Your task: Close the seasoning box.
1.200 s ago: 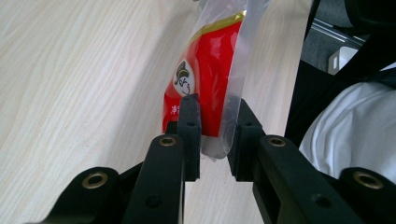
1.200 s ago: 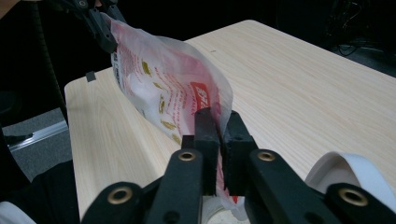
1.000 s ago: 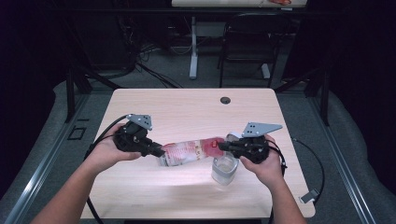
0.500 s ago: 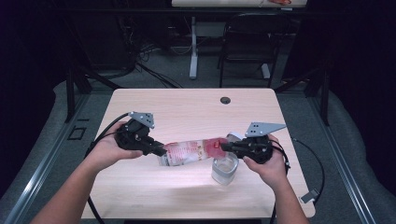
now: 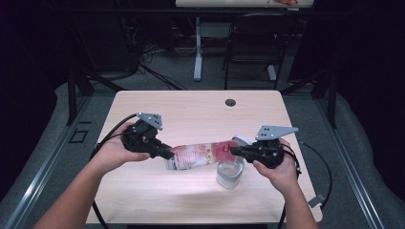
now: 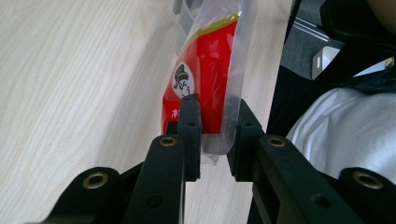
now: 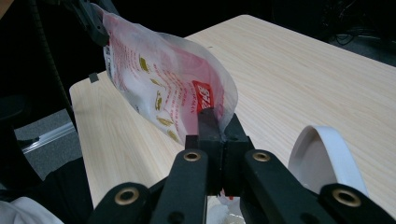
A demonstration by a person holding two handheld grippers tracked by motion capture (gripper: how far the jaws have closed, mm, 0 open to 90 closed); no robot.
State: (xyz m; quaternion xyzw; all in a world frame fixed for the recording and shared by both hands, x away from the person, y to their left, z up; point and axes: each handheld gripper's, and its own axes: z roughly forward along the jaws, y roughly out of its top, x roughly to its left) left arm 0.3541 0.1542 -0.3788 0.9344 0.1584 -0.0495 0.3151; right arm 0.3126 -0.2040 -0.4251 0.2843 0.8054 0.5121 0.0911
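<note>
Red-and-clear plastic pouch (image 5: 200,155) held off the wooden table (image 5: 191,109), stretched nearly level between the two grippers, its right end slightly higher and lying over a clear container (image 5: 229,174) with a white lid (image 5: 241,140) tipped open at the back. Left gripper (image 5: 165,153) at the pouch's left end, jaws closed most of the way onto the clear sealed edge; in the left gripper view, that edge (image 6: 219,93) passing between the two black pads, with a little space left on one side. Right gripper (image 5: 236,151) at the pouch's right end, jaws pressed together on the film; in the right gripper view, pouch (image 7: 163,88) billowing up and away from the closed pads, white lid (image 7: 324,154) just to the right. Printing on the pouch: red panel with gold border and a small round cartoon figure in a dark hat, seen in the left gripper view; on the other face, red rows of fine text, yellow-green leaf-like marks and a red block with white characters, all too small or blurred to read. No brand name legible. Small dark round grommet (image 5: 230,102) near the table's far edge, well apart from the pouch.
</note>
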